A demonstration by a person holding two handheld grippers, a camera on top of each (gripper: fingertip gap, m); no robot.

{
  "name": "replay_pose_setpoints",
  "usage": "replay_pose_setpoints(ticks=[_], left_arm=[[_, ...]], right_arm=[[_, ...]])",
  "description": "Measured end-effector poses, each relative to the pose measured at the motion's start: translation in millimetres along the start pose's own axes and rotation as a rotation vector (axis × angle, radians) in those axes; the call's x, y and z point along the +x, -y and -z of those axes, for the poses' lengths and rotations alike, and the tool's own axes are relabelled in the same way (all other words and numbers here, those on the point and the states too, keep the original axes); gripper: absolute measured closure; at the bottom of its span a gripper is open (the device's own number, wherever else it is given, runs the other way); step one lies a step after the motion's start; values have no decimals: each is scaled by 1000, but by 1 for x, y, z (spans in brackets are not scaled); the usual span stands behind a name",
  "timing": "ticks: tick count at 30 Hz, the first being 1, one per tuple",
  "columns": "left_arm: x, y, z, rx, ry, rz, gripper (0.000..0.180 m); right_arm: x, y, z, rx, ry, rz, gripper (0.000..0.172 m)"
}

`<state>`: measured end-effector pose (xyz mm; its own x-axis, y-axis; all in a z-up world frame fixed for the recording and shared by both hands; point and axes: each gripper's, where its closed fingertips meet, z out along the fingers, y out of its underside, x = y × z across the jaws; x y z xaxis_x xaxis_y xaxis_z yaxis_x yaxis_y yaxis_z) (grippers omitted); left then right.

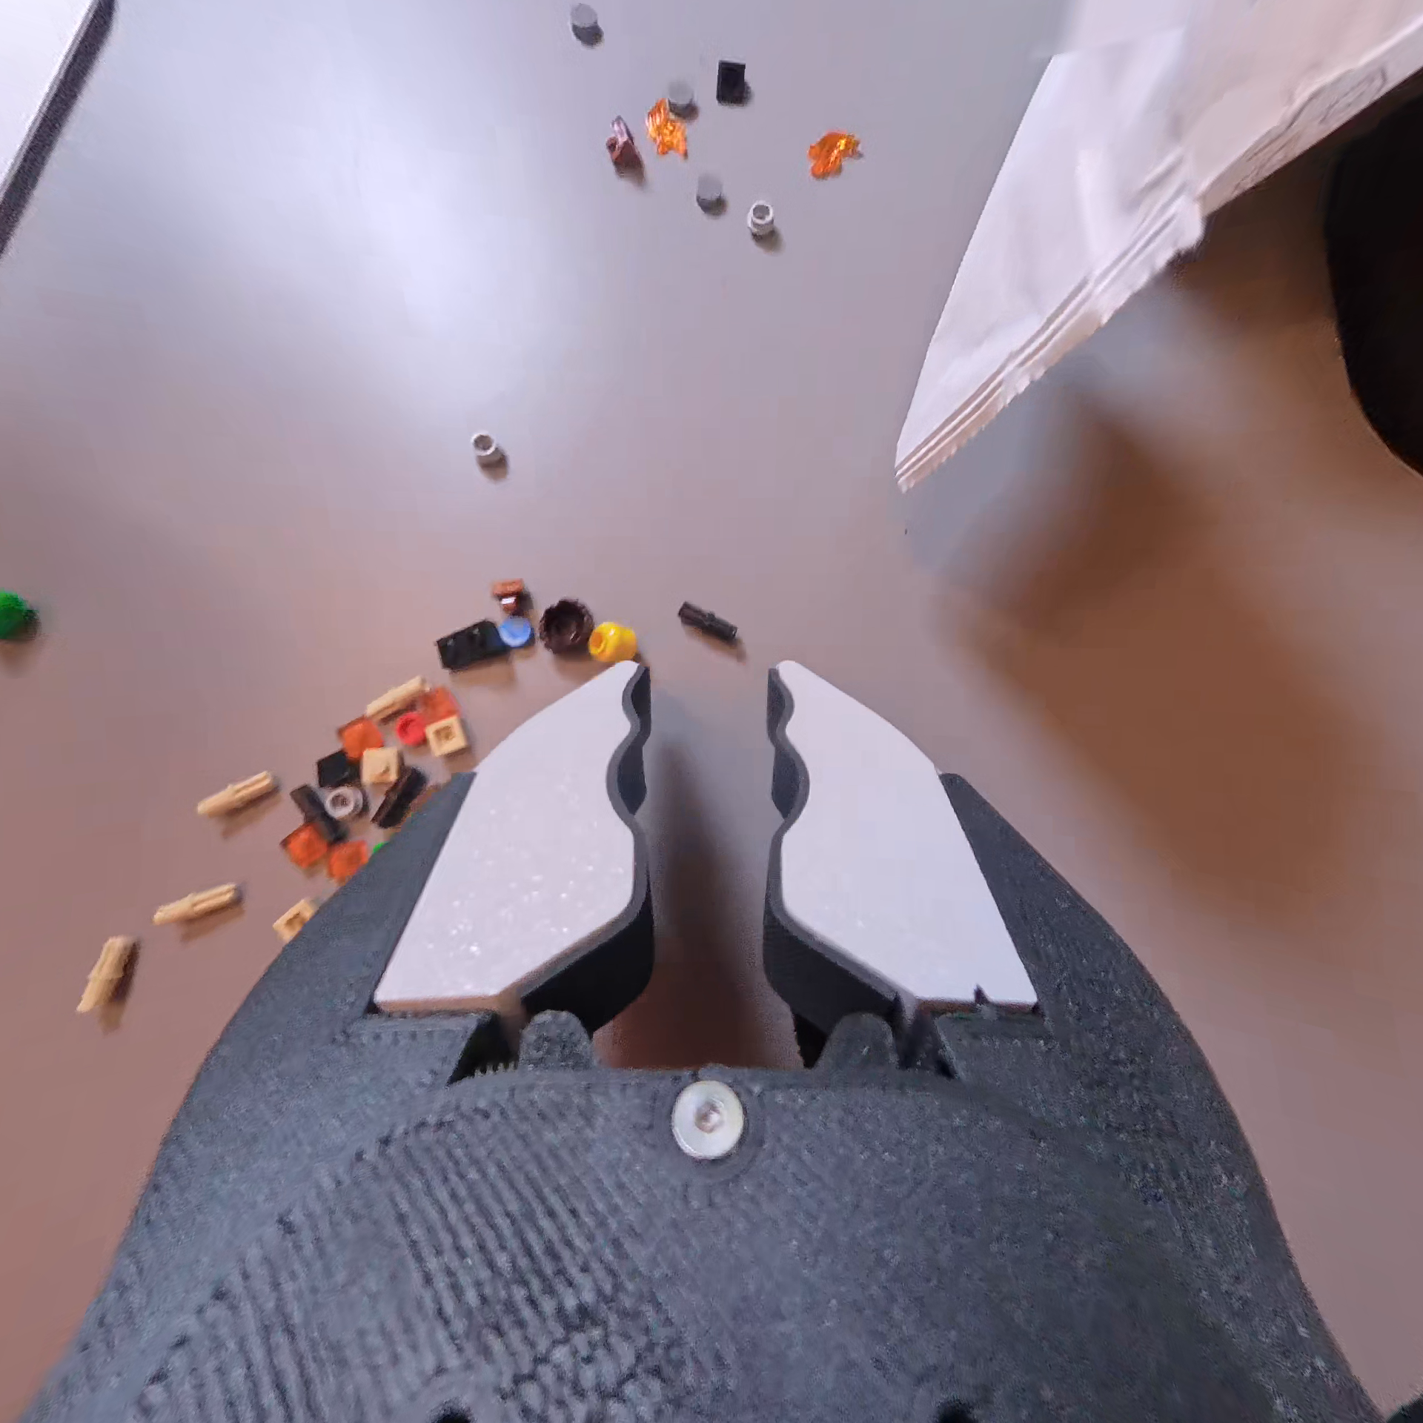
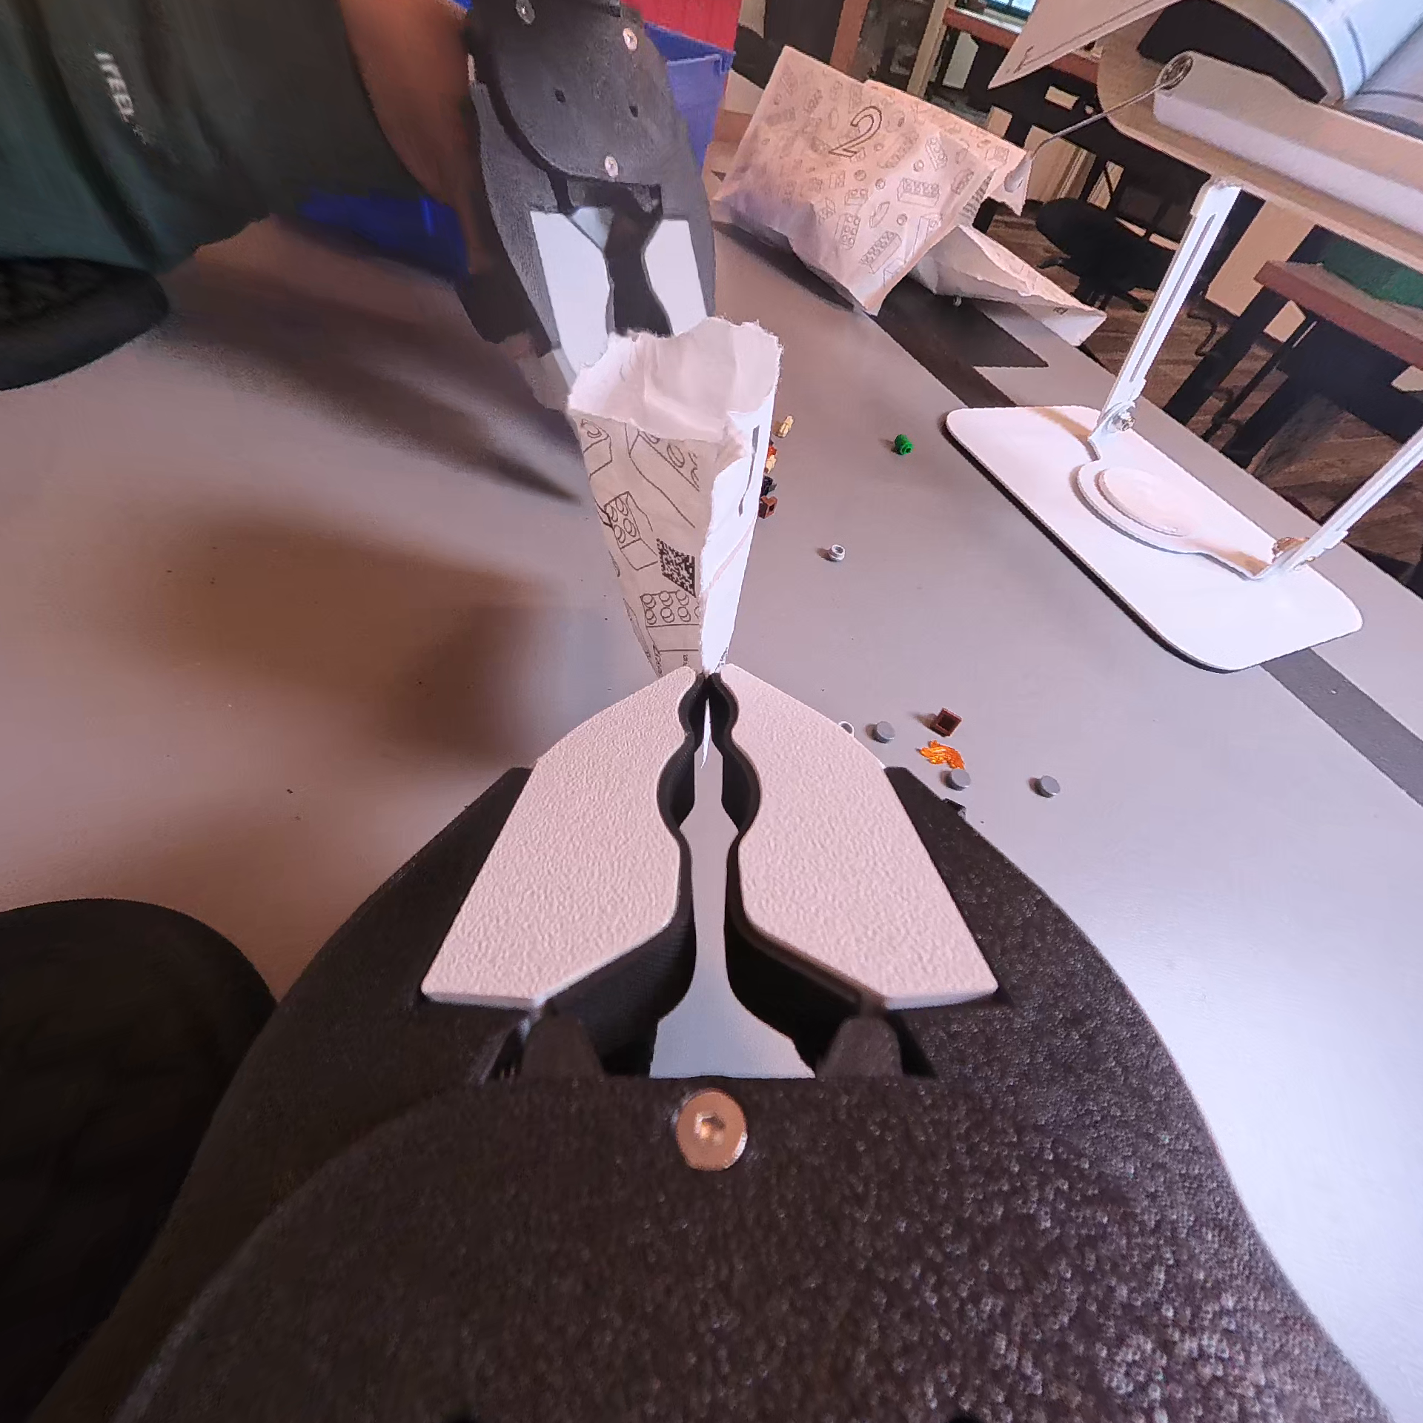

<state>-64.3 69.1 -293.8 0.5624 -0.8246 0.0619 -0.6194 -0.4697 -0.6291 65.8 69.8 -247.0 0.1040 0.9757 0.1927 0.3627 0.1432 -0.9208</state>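
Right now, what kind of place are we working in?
Probably a workshop or lab: a grey worktable strewn with small toy bricks, a white lamp stand, printed paper bags, more tables behind.

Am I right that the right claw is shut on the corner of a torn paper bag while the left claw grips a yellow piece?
Not quite. The left claw is open and holds nothing; the yellow piece lies on the table just beyond its left fingertip, as the left wrist view shows. The right claw is indeed shut on the bag.
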Motion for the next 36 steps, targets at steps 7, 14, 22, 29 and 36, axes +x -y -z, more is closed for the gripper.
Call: replay_pose_setpoints(ticks=[7, 14, 22, 29, 36], left_arm=[[2, 12, -25, -43, 124, -19, 158], [6, 8, -24, -80, 130, -55, 180], [-1, 18, 0, 30, 96, 10, 166], [9, -2, -17, -85, 55, 5, 165], [11, 5, -10, -58, 62, -78, 179]], right_arm=[[0, 0, 0, 0, 0, 1, 171], [0, 0, 0, 2, -1, 0, 171], [0, 0, 1, 4, 2, -1, 171], [0, 0, 1, 4, 2, 0, 171], [-1, 0, 1, 1, 2, 5, 171]])
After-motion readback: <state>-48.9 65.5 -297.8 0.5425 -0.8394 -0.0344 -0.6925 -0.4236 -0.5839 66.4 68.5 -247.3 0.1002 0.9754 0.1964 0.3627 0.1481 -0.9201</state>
